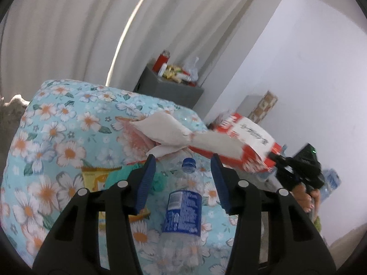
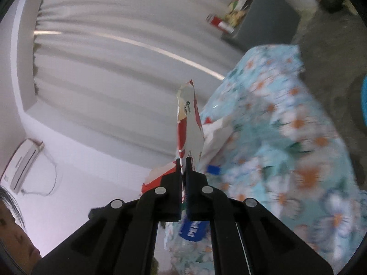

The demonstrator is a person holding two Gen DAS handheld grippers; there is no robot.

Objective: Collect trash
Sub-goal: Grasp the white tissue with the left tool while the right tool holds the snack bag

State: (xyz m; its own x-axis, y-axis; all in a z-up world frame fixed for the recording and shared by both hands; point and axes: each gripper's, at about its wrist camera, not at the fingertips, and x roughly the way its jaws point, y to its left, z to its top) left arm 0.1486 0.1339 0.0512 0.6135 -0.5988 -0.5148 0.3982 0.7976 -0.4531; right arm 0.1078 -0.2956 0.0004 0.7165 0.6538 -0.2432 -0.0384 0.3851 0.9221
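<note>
Two tongs in view. Right tongs (image 2: 182, 160) clenched on a red-and-white wrapper (image 2: 189, 123), seen mid-right in the left wrist view, lifted above the floral bed cover (image 1: 57, 137). Left tongs (image 1: 183, 162) released, straddling without touching a clear plastic bottle (image 1: 183, 208) lying lower centre on the cover. Crumpled white paper (image 1: 165, 133) just beyond, centre frame.
</note>
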